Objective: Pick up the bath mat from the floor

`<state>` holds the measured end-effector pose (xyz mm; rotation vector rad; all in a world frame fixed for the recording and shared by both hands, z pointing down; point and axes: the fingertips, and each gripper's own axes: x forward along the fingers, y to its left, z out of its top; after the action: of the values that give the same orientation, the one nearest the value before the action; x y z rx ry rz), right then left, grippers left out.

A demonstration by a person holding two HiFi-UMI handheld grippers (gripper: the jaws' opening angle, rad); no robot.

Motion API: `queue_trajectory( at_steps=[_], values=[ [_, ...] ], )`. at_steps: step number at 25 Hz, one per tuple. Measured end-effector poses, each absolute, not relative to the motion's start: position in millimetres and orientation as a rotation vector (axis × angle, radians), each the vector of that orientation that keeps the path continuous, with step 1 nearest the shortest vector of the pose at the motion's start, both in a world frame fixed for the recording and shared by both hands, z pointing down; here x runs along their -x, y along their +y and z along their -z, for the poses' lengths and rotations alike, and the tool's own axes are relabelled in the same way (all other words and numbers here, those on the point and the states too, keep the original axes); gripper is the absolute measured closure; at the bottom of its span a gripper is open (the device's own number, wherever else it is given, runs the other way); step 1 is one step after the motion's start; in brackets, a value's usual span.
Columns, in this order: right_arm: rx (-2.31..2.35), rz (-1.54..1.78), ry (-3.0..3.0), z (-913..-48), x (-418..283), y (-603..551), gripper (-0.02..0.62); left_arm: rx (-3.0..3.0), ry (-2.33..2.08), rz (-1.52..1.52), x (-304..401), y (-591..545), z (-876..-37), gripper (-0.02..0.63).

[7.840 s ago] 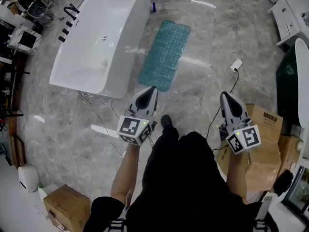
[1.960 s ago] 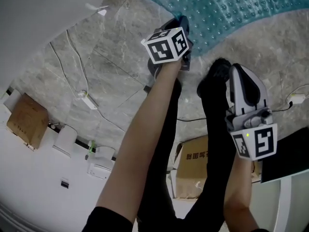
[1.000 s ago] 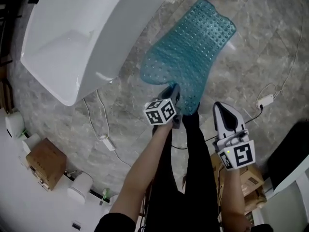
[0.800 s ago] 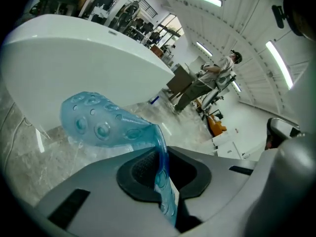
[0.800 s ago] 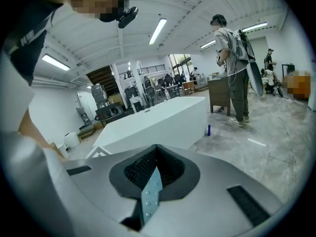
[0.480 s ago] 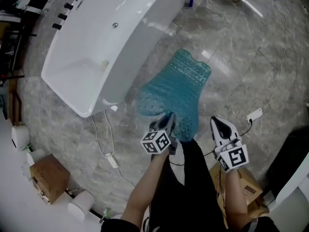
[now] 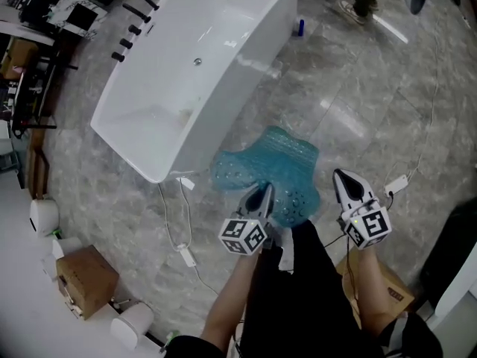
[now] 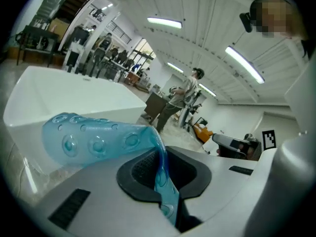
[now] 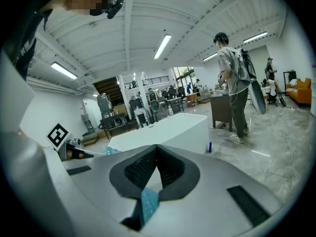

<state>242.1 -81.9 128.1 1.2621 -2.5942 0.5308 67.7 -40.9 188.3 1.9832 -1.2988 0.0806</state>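
The teal, bubble-textured bath mat (image 7: 272, 171) hangs bunched from my left gripper (image 7: 264, 192); its far end is draped near the floor beside the tub. In the left gripper view the mat (image 8: 94, 139) curls out to the left, and a fold of it is pinched between the dark pads of the left gripper (image 8: 159, 154), which is shut on it. My right gripper (image 7: 340, 176) is held a little to the right of the mat, apart from it. Its jaws are shut in the right gripper view (image 9: 156, 149), with nothing pressed between the pads.
A white bathtub (image 7: 201, 51) stands on the grey marble floor to the left of the mat. Cables and power strips (image 7: 184, 256) lie by my feet. Cardboard boxes (image 7: 86, 278) sit low left and low right. A person (image 9: 234, 88) stands past the tub's far end.
The mat lay flat on the floor at first. Over the last second it has come up with the left gripper, bunching and drawing toward me, and both grippers have risen.
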Motion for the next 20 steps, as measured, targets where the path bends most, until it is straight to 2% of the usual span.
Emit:
queue_trajectory(
  at_steps=[11, 20],
  values=[
    [-1.273, -0.539, -2.764, -39, -169, 7, 0.583, -2.329, -1.366, -0.103, -24, 47, -59, 0.571],
    [-1.211, -0.318, -2.836, 44, -109, 90, 0.583, -2.532, -1.526, -0.16, 49, 146, 36, 0.571]
  ],
)
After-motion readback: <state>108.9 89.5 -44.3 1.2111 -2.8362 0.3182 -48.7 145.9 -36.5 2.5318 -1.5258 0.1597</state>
